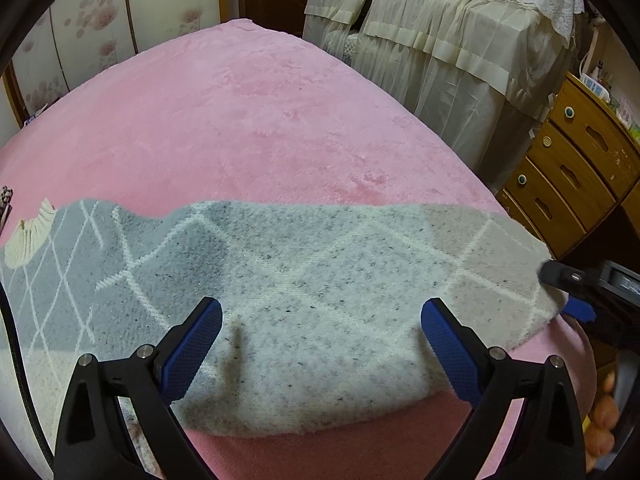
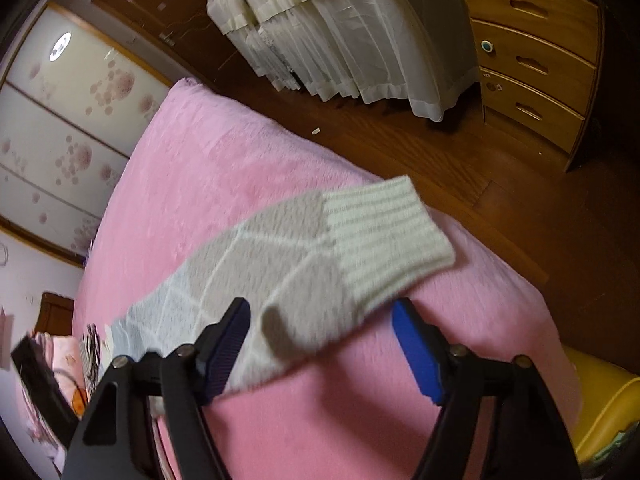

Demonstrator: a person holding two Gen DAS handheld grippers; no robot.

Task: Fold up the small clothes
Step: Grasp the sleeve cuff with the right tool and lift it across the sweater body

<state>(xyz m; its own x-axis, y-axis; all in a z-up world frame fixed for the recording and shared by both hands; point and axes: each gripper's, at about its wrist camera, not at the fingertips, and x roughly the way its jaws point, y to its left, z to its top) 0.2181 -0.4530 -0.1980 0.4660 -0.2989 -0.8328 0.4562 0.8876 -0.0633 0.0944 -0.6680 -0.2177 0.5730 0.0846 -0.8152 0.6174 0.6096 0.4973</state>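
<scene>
A grey knit sweater (image 1: 304,280) with white diamond lines lies flat on the pink bed (image 1: 240,120). Its cream collar (image 1: 28,232) shows at the far left. My left gripper (image 1: 320,320) is open, its blue pads (image 1: 196,344) spread just above the sweater's near part. In the right wrist view a sleeve (image 2: 256,264) with a cream ribbed cuff (image 2: 388,236) stretches across the bed. My right gripper (image 2: 320,320) is open and straddles the sleeve near the cuff. It also shows at the sweater's right edge in the left wrist view (image 1: 576,292).
A wooden drawer chest (image 1: 576,168) and a cream-draped piece of furniture (image 1: 440,32) stand past the bed's right side, across a wood floor (image 2: 440,152). Folded clothes (image 2: 60,368) lie at the bed's left. A yellow object (image 2: 600,412) sits at the lower right.
</scene>
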